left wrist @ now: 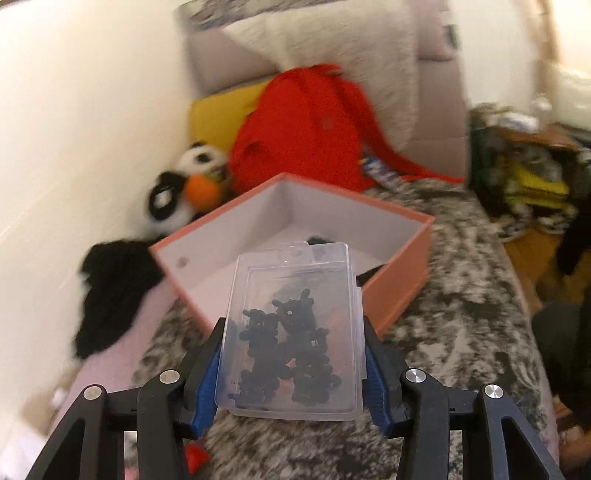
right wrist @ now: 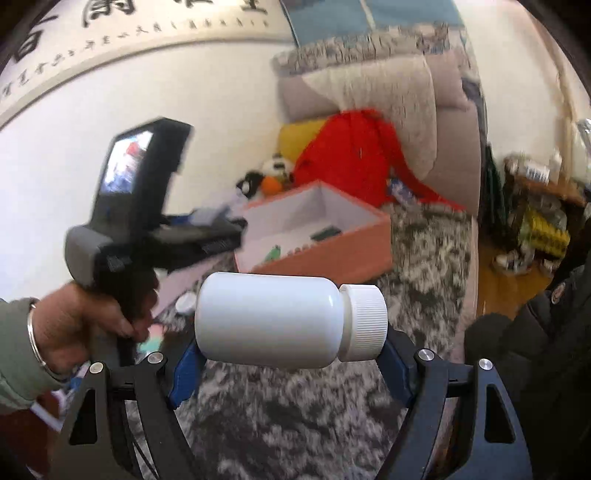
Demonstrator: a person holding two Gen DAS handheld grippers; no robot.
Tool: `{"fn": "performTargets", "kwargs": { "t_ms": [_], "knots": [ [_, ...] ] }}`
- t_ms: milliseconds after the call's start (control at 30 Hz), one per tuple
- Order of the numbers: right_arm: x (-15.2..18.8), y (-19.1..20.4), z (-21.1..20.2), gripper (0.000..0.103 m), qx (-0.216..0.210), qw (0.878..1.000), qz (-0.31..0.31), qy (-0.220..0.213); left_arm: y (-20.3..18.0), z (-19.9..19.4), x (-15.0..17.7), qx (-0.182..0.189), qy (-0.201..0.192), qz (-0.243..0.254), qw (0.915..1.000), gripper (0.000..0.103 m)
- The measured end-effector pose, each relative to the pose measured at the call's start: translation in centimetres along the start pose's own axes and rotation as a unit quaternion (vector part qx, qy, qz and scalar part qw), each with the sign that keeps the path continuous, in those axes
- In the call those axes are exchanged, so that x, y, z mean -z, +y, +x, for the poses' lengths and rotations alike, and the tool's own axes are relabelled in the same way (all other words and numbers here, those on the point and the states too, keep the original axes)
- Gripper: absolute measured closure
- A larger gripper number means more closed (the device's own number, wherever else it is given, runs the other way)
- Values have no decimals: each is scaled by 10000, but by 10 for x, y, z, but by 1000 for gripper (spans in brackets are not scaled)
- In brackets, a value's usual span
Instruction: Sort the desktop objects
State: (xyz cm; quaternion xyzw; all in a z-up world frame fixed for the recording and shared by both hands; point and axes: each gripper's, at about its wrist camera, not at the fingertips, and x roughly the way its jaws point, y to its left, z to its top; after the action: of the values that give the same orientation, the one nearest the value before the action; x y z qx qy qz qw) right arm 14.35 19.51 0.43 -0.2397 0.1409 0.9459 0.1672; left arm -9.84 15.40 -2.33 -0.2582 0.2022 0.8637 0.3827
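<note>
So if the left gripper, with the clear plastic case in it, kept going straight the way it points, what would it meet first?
Probably the open pink cardboard box: its near corner sits right beyond the clear plastic case held in the left gripper. Depth is uncertain, so the case might pass over the rim and land inside.

Lived-in home room, grey upholstered sofa (right wrist: 450,110) with cream pillow (right wrist: 388,99), yellow cushion (left wrist: 218,110), panda plush toy (left wrist: 184,184), mottled grey fleece blanket (left wrist: 461,314), calligraphy scroll (right wrist: 110,33) on white wall, cluttered wooden side table (right wrist: 546,184), wood floor
</note>
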Motion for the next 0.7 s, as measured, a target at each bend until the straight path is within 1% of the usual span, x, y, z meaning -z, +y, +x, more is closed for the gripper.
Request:
{"fn": "performTargets", "kwargs": {
  "t_ms": [67, 100, 133, 200, 233, 267, 300, 333, 367, 400, 433, 467, 500, 533, 567, 600, 633, 667, 700],
  "knots": [
    [8, 24, 6, 20, 294, 9989, -274, -248, 5, 6, 6, 461, -220, -34, 9987, 48],
    [12, 36, 9, 20, 416, 9981, -344, -295, 11, 6, 13, 681, -388, -48, 9969, 48],
    [15, 46, 13, 20, 435, 9985, -241, -219, 18, 4, 21, 807, -521, -57, 9954, 48],
    [22, 65, 20, 20, 473, 9988, -37, -69, 42, -1, 32, 1048, -589, -257, 9924, 48],
    [26, 75, 24, 20, 492, 9988, 66, 7, 55, -1, 35, 1105, -587, -352, 9915, 48],
    [28, 84, 26, 20, 364, 9991, 100, 206, 70, -1, 40, 1016, -597, -385, 9923, 47],
    [29, 90, 27, 20, 33, 9979, -57, 649, 83, -2, 52, 787, -662, -476, 9936, 48],
    [28, 95, 26, 20, -39, 9909, -506, 1248, 93, -1, 75, 623, -708, -729, 9929, 45],
    [29, 99, 20, 20, 107, 9724, -1176, 2010, 98, 9, 102, 506, -415, -1013, 9927, 43],
    [32, 93, 8, 20, 328, 9575, -1464, 2464, 93, 23, 126, 380, 228, -1135, 9925, 50],
    [36, 78, -10, 20, 518, 9503, -1351, 2758, 82, 34, 147, 292, 695, -1127, 9908, 57],
    [39, 63, -25, 20, 664, 9526, -910, 2825, 63, 38, 160, 250, 787, -815, 9932, 58],
    [42, 52, -39, 20, 798, 9537, -632, 2830, 45, 37, 161, 204, 812, -442, 9955, 65],
    [46, 50, -47, 20, 911, 9556, -676, 2720, 31, 32, 154, 303, 726, -246, 9966, 65],
    [49, 48, -55, 20, 1024, 9572, -720, 2610, 25, 23, 145, 406, 484, -284, 9976, 66],
    [51, 46, -65, 20, 1054, 9622, -621, 2433, 20, 13, 132, 437, 231, -326, 9982, 67],
    [52, 43, -75, 20, 894, 9725, -233, 2137, 16, 6, 117, 472, 43, -309, 9984, 68],
    [52, 41, -83, 20, 723, 9798, 114, 1860, 13, -1, 104, 517, -129, -291, 9982, 75],
    [52, 43, -89, 20, 619, 9852, 339, 1560, 12, -4, 94, 576, -267, -260, 9976, 86]
  ]
}}
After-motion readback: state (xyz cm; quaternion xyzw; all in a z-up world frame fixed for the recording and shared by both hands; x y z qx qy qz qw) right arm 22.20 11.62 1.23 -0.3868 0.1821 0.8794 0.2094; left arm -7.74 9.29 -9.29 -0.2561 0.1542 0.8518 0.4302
